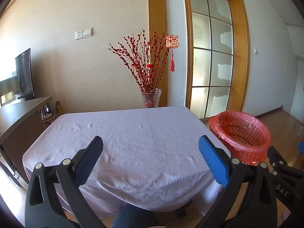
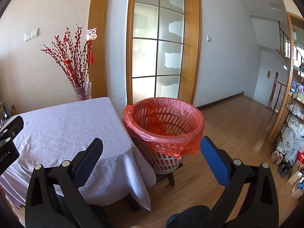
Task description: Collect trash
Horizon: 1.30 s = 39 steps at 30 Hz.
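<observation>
A white slotted waste basket [image 2: 163, 125] lined with a red plastic bag stands on a low dark stool to the right of the table; it also shows in the left wrist view [image 1: 241, 133]. Some yellowish trash [image 2: 170, 131] lies at its bottom. The table [image 1: 121, 133] carries a pale lilac cloth, and no trash shows on it. My left gripper [image 1: 151, 148] is open and empty above the table's near edge. My right gripper [image 2: 152, 148] is open and empty, just in front of the basket. The left gripper's body shows at the right wrist view's left edge [image 2: 9, 133].
A glass vase of red branches [image 1: 151, 96] stands behind the table's far edge by the wall. A dark counter [image 1: 20, 114] is at the left. A frosted glass door [image 2: 157, 43] is behind the basket. Wooden floor [image 2: 237, 125] stretches right to shelves with bags and shoes [image 2: 292, 136].
</observation>
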Motion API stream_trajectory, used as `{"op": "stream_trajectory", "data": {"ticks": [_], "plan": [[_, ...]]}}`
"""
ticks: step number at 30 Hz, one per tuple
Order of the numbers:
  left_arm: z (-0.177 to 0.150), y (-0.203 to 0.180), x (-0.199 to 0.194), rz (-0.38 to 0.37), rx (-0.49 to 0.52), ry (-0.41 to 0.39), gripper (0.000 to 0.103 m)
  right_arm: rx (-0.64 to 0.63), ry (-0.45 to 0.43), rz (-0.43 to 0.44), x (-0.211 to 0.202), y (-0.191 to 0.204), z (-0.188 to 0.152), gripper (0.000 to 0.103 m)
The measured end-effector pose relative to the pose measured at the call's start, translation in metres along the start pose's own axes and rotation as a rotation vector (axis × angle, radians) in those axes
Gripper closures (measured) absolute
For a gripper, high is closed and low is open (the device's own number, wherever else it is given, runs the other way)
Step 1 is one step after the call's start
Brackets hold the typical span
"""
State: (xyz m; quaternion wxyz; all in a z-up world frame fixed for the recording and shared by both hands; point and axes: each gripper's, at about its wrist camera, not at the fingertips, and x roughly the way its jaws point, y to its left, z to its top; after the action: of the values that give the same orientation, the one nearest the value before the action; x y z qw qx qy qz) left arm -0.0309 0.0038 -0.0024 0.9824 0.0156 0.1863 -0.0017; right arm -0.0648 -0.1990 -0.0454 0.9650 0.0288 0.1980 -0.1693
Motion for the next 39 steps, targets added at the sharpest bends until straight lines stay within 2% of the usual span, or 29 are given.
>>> {"op": "stream_trajectory", "data": {"ticks": [39], "plan": [[-0.0038, 0.0026, 0.0053, 0.001, -0.011, 0.019, 0.004, -0.004, 0.008, 0.006, 0.0036, -0.0024, -0.0029, 0.002]]}}
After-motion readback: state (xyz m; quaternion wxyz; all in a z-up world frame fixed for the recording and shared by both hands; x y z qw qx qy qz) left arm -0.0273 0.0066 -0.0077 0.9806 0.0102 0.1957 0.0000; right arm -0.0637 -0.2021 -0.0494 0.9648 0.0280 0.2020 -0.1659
